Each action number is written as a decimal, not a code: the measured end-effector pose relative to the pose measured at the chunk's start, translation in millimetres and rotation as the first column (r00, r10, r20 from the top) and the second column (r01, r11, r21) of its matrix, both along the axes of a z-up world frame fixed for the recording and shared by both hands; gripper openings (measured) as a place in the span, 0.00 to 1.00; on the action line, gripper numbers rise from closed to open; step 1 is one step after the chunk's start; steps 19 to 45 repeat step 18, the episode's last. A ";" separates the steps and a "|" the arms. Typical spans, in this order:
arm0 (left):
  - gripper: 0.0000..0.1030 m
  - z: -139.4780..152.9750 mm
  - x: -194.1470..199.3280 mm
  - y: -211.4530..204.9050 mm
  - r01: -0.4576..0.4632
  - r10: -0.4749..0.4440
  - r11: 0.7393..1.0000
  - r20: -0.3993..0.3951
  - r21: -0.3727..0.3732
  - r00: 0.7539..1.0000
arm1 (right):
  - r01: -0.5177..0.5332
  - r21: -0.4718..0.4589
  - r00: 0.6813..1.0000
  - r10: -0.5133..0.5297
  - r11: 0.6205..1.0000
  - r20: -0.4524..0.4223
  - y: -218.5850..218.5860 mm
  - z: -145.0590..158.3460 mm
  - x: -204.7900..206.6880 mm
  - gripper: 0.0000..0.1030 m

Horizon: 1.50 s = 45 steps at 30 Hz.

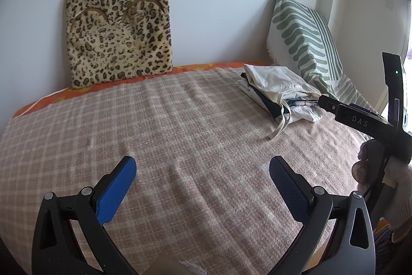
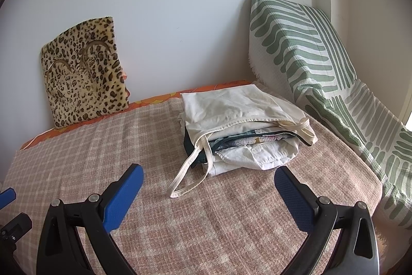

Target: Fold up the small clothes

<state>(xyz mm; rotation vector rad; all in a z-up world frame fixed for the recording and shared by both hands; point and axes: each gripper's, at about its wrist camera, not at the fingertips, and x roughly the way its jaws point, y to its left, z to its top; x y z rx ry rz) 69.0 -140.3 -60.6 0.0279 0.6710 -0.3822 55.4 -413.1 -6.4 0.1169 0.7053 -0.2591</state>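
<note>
Hovering over the near part of a bed, the left gripper has its blue-padded jaws spread wide with nothing between them, only the pink-and-cream checked blanket showing in the gap. The right gripper is likewise wide apart and empty, held low over the same blanket; in the left wrist view its black body enters from the right edge, gripped by a hand in a pale knitted glove. Just beyond the right gripper, toward the far right of the bed, lies a stack of folded small clothes: a cream garment on top, darker and patterned pieces under it, with a cream strap trailing toward the near side. Right of the stack, a green-and-white striped cushion leans in the corner. At the far left, a leopard-print cushion stands against the pale wall.
</note>
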 end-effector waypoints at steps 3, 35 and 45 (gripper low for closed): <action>1.00 0.5 -0.6 -0.7 -0.002 0.002 1.000 0.002 -0.001 1.000 | 0.001 0.003 1.000 -0.001 1.000 -0.001 0.8 0.0 -0.6 1.00; 1.00 6.1 -7.0 7.0 -0.013 0.012 1.000 0.085 0.004 0.996 | 0.005 0.006 1.000 -0.005 1.000 -0.004 2.4 -0.1 -0.8 1.00; 1.00 6.1 -7.0 7.0 -0.013 0.012 1.000 0.085 0.004 0.996 | 0.005 0.006 1.000 -0.005 1.000 -0.004 2.4 -0.1 -0.8 1.00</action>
